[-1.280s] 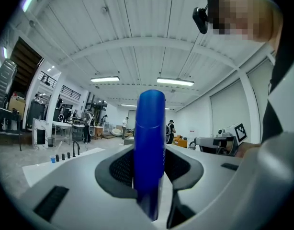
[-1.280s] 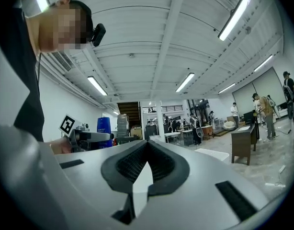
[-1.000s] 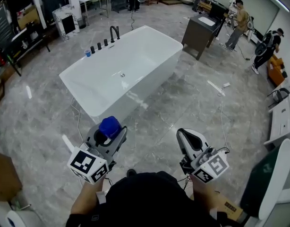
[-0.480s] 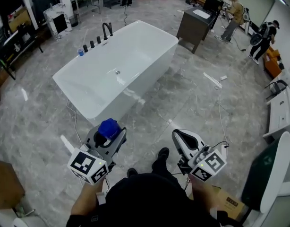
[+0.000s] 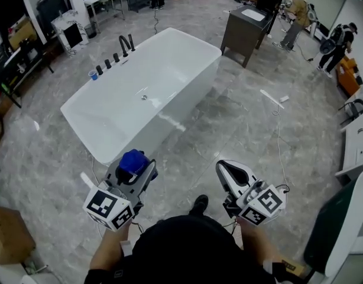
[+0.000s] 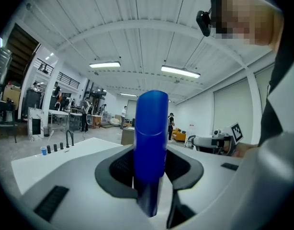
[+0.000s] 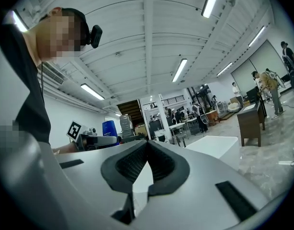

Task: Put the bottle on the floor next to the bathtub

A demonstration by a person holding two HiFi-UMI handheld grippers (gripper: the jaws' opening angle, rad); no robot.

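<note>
The left gripper (image 6: 149,163) has its pads clamped on the blue bottle (image 6: 151,133), which stands upright between them, carried in the air in front of the person. The right gripper (image 7: 147,152) has its jaws pressed together with nothing in them. Ahead lies the white bathtub (image 5: 190,93), with bare grey floor (image 5: 235,126) between it and the person. The pickup looks done; what is left is nearing the tub and setting the bottle down beside its wall
</note>
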